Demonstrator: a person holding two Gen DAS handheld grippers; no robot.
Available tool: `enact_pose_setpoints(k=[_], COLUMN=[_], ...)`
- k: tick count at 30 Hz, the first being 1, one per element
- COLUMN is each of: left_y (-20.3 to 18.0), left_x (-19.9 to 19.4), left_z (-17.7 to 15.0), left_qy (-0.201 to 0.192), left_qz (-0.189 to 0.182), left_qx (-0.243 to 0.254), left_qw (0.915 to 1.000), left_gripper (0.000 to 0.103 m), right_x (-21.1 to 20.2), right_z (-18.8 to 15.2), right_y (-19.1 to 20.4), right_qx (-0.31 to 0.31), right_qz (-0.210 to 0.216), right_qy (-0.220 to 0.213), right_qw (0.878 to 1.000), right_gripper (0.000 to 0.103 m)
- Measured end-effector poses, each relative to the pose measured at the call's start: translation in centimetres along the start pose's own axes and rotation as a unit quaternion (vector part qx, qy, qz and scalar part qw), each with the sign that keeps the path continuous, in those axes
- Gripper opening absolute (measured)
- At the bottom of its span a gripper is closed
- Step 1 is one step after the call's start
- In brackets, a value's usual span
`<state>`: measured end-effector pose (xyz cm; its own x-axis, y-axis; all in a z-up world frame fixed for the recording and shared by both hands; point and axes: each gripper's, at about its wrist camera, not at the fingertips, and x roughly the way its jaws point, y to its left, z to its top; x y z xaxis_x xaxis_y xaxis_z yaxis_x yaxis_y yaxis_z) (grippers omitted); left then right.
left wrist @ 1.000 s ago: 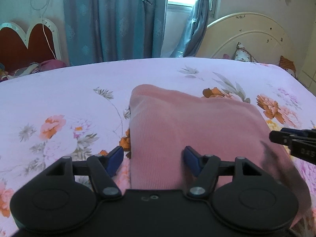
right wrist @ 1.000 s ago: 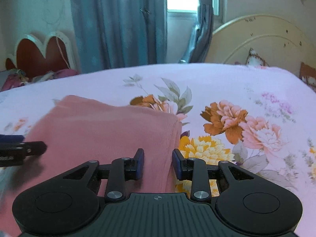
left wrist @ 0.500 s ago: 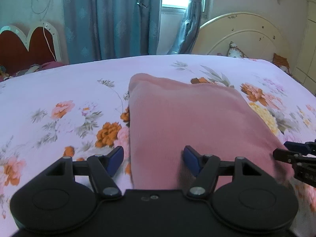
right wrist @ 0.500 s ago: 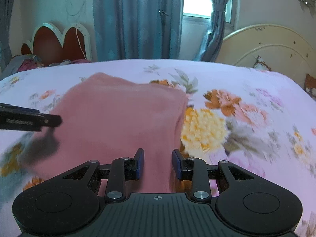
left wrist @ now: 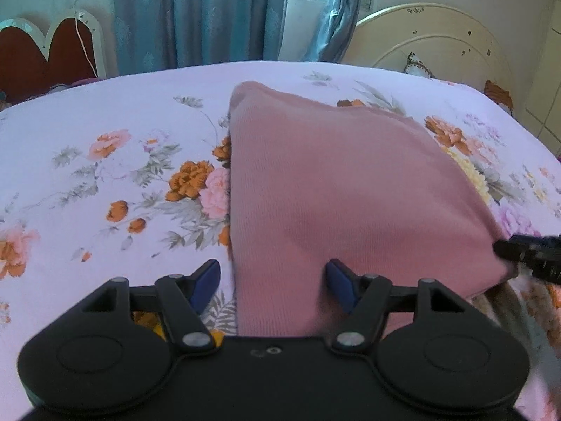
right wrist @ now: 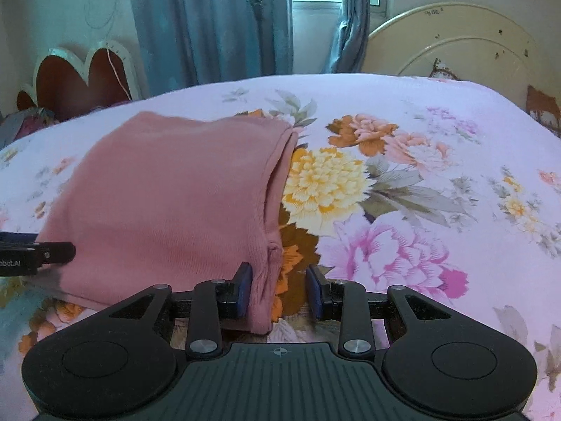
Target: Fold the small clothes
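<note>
A folded pink knit garment lies on the floral bedsheet. My left gripper is open, its jaws astride the garment's near left edge. The garment also shows in the right wrist view. My right gripper is open, its jaws astride the garment's near right corner, where the layered edges hang between the blue pads. Each gripper's tip shows at the side of the other's view, the right one and the left one.
A cream headboard with a small pillow stands at the back right. Blue curtains and a window are behind the bed. A red heart-shaped chair back is at the back left.
Both grippers have pulled back toward me along the bed and more of the garment shows. The right gripper's jaws have opened wider around the garment's corner.
</note>
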<state>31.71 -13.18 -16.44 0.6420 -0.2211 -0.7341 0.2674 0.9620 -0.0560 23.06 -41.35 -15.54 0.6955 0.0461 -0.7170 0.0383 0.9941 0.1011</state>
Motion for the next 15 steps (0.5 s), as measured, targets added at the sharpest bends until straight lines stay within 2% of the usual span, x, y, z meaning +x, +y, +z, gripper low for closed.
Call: enact_pose_setpoints(k=[2, 6, 15], left_y=[0.1, 0.6, 0.9], left_x=[-0.6, -1.3, 0.3], left_z=[0.4, 1.7, 4.9], left_qy=[-0.006, -0.021, -0.019], left_qz=[-0.003, -0.006, 0.000], left_qx=[-0.001, -0.014, -0.023], left_qw=[1.0000, 0.9997, 0.9996], left_gripper=[0.066, 0.070, 0.076], right_x=[0.0, -1.1, 0.1], right_z=[-0.1, 1.2, 4.9], right_y=[0.2, -0.1, 0.0], right_qx=[-0.017, 0.002, 0.023], right_qz=[0.001, 0.011, 0.040], right_qy=[0.005, -0.016, -0.020], right_qw=[1.000, 1.000, 0.999], right_gripper=[0.032, 0.032, 0.032])
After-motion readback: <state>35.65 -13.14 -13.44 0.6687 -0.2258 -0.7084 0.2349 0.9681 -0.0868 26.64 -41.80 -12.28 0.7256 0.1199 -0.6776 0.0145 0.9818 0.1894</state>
